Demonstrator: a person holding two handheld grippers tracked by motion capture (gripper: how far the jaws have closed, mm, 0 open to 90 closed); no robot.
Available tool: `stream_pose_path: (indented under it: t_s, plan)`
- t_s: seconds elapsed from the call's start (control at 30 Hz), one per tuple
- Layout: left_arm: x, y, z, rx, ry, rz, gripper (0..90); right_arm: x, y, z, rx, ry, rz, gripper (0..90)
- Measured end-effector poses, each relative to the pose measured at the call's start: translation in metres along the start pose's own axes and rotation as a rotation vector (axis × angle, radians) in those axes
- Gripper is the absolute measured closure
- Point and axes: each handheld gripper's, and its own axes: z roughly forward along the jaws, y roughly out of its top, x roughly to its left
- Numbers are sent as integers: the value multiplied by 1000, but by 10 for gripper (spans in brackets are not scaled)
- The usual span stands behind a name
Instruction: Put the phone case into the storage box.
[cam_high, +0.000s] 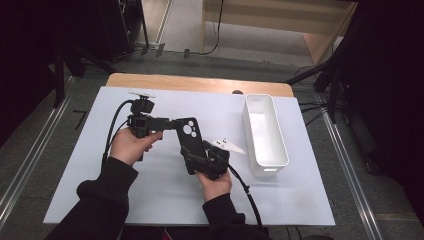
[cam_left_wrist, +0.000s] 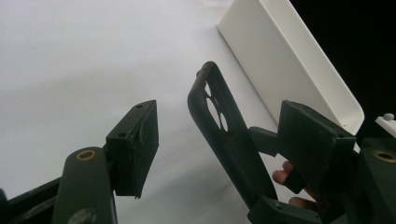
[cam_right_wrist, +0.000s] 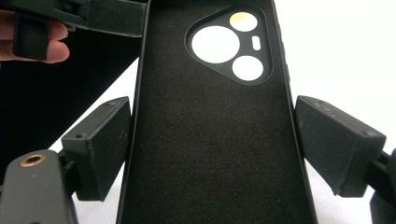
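White bench top carries a white bin (cam_high: 265, 131) near its right edge. Right tongs (cam_right_wrist: 210, 144) pinch a black phone case (cam_high: 190, 137) by its sides above the middle — left tongs (cam_left_wrist: 224, 140), spread, straddle its top; close squarely on that end before pulling.

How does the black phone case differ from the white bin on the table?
The phone case is black, thin and flat with camera cut-outs; the bin is white, deep and box-shaped. The case is held up off the table, clamped across its width by the right gripper; the bin rests on the table, untouched. Both are long, narrow and empty.
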Motion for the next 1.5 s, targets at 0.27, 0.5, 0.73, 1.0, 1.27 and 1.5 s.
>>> stream_pose_path:
  t_s: [0.27,0.5,0.73,1.0,1.27,1.5]
  plan:
    - [-1,4,8,-13,25,-23,323,2,-1,3,-11,-1,23,126]
    - [-3,5,11,-31,43,-41,380,5,-2,5,-30,-10,28,125]
    - [0,6,14,-17,14,-91,436,7,-3,5,-47,-10,29,125]
    - [3,6,18,-20,-9,-137,521,10,-3,4,-71,1,20,125]
    - [4,5,19,-24,-39,-166,686,12,-4,4,-79,12,20,125]
    - [9,3,19,-20,-70,-175,757,10,-6,4,-73,24,20,122]
